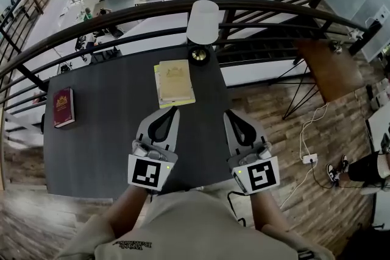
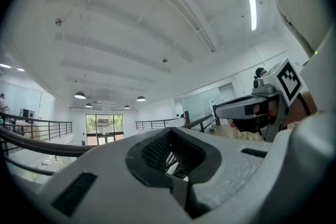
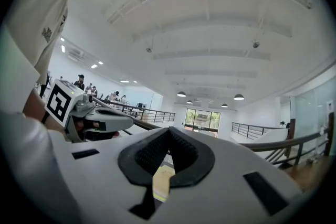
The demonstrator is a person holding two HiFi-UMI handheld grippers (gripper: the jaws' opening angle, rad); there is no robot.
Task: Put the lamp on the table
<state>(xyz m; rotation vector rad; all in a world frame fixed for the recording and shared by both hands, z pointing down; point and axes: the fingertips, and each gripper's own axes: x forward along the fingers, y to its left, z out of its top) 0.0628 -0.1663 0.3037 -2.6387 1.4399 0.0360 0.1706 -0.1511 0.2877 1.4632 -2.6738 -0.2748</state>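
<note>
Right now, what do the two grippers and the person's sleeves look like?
The left gripper and right gripper match: pale grey wedge-shaped jaws with black ribbed pads framing a teardrop gap. Each carries a white cube at the back with a black square marker and a small green light. The person wears a cream top with dark lettering.

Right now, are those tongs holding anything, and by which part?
Nothing is held. The left tongs and the right tongs are both closed and empty over the dark table; the lamp stands untouched at its far edge.
</note>
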